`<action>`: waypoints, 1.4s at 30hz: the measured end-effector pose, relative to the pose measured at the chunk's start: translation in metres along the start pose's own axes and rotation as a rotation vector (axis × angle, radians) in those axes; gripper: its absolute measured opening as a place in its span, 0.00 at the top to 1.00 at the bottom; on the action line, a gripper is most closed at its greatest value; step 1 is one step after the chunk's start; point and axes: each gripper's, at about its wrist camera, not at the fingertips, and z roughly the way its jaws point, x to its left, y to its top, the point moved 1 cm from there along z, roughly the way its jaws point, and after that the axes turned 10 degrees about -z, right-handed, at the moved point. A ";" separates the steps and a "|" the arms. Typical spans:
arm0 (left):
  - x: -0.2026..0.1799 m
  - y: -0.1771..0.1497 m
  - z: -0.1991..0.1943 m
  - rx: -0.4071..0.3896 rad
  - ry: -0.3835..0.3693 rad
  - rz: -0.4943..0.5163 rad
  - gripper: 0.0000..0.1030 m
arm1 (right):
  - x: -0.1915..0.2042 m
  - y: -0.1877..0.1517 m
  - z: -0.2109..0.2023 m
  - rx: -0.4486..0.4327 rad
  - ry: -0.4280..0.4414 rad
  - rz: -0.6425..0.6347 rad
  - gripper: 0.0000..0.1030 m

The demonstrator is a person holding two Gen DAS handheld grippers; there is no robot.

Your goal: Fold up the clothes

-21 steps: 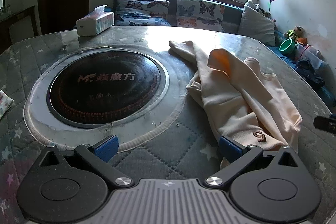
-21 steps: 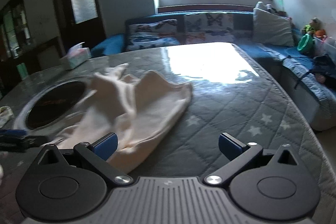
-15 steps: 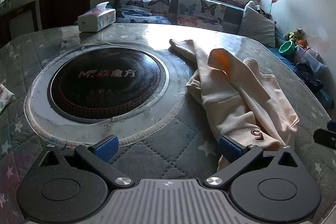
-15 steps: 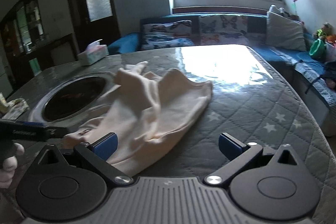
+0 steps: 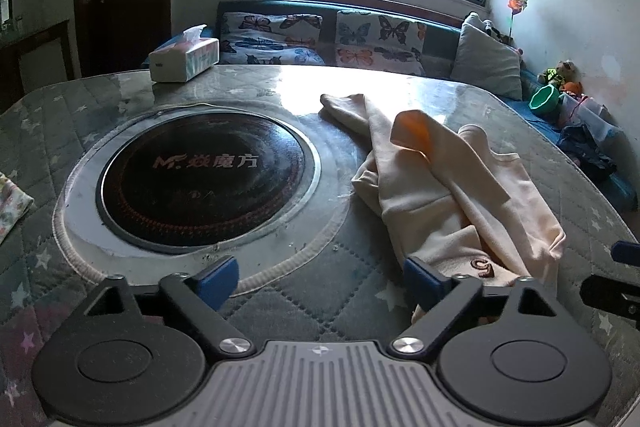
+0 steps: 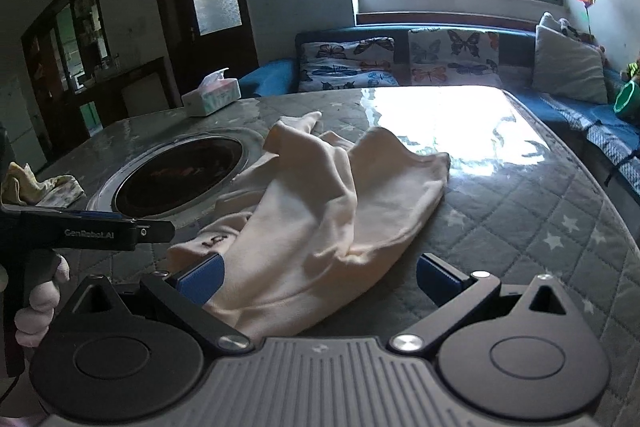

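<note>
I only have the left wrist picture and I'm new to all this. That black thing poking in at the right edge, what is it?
Observer: It is the right gripper, held open over the near end of the cream garment.
Operator: Does my view miss anything on the left of the table?
Observer: You see only a corner of it; the right wrist view shows a crumpled patterned cloth lying past the round black hob.
Operator: Who is holding my gripper?
Observer: A person's hand grips the handle of the left gripper, whose fingers are open too.
</note>
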 end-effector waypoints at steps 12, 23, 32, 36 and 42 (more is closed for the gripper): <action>-0.016 0.016 0.026 0.031 -0.057 0.031 0.48 | 0.001 0.032 0.018 -0.014 0.030 -0.039 0.08; -0.030 0.026 0.055 0.070 -0.107 0.061 0.51 | -0.005 0.065 0.069 0.012 0.075 -0.090 0.27; -0.031 0.030 0.059 0.090 -0.132 0.054 0.56 | -0.007 0.081 0.111 0.038 0.104 -0.119 0.38; -0.031 0.031 0.059 0.093 -0.132 0.055 0.54 | -0.010 0.083 0.131 0.060 0.118 -0.107 0.49; -0.030 0.033 0.063 0.108 -0.136 0.047 0.54 | -0.017 0.079 0.143 0.074 0.129 -0.069 0.83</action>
